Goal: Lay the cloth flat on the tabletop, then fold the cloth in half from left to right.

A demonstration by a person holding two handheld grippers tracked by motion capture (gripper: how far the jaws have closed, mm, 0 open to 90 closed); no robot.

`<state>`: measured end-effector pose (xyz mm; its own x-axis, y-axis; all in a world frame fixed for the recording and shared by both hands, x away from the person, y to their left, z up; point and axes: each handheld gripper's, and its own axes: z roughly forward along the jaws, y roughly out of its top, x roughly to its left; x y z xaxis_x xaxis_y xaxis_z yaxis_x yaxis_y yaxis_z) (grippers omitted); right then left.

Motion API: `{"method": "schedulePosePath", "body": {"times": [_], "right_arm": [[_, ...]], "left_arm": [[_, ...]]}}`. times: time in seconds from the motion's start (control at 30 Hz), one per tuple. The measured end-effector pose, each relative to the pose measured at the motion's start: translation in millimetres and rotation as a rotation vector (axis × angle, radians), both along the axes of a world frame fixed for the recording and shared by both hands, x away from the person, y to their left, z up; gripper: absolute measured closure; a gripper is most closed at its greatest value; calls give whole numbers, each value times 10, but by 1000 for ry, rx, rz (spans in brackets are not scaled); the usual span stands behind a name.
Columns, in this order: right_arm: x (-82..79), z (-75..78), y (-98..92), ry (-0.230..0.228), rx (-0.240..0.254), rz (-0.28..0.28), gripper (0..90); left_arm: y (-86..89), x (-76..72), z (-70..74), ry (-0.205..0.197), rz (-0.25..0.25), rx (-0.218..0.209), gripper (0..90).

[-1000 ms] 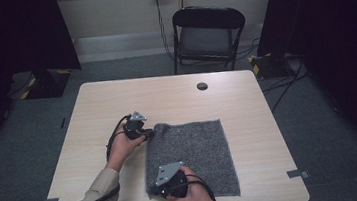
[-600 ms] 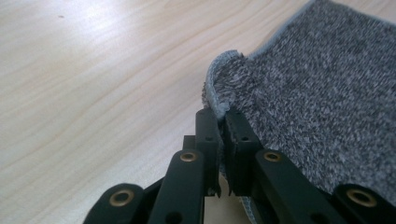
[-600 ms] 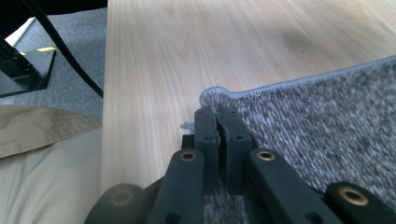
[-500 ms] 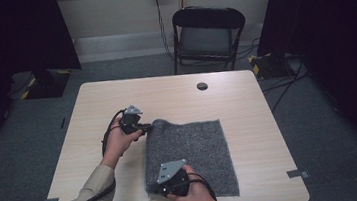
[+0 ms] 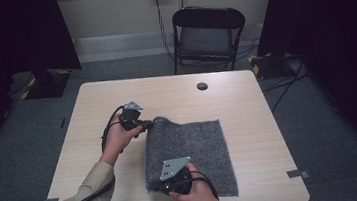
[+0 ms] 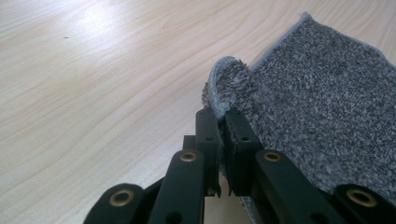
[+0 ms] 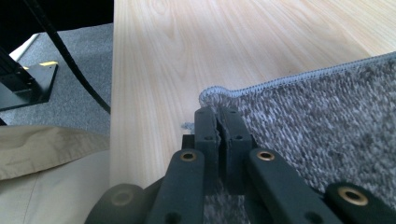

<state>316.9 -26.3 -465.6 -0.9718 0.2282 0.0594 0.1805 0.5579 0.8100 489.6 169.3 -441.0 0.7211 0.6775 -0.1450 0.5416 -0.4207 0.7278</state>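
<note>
Nearest me, my right gripper (image 5: 159,187) sits at the near left corner of the grey towel (image 5: 196,149), jaws pinched tight on the hemmed edge — in the right gripper view the corner (image 7: 215,95) bunches up just past the closed jaws (image 7: 217,122). No change there over the last second; that hand has kept its place.

Farther out, the left gripper (image 5: 148,124) is the one that changed. It has the far left corner (image 6: 227,84) clamped, jaws all but closed with only the cloth's thickness between them, and it has come up off the desk (image 5: 246,93) a little since a second ago. The corner now curls upward and the towel's left edge humps near it, where before it lay flatter. The rest of the towel lies flat on the right half of the desk, near side close to my edge.

My read: both left corners are secured and the lift has begun — likely the start of a fold across to the right edge, or a pick-up. The near corner must rise to match, or the cloth will drag and twist.

Beyond: a small dark disc (image 5: 202,86) near the far edge, then a black folding chair (image 5: 207,37).
</note>
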Motion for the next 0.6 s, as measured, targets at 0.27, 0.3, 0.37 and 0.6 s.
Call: {"method": "schedulePosePath", "body": {"times": [0.27, 0.3, 0.37, 0.6], "right_arm": [[-20, -12, 42, 5, 10, 11, 871], [-19, -8, 49, 6, 11, 14, 872], [-11, 7, 66, 8, 18, 17, 872], [-11, 83, 171, -5, 28, 40, 871]], "left_arm": [[31, -10, 44, 3, 4, 2, 854], [42, -14, 52, 2, 6, 2, 854], [74, -20, 70, 3, 8, -2, 854], [218, -39, 155, 17, 16, -19, 853]]}}
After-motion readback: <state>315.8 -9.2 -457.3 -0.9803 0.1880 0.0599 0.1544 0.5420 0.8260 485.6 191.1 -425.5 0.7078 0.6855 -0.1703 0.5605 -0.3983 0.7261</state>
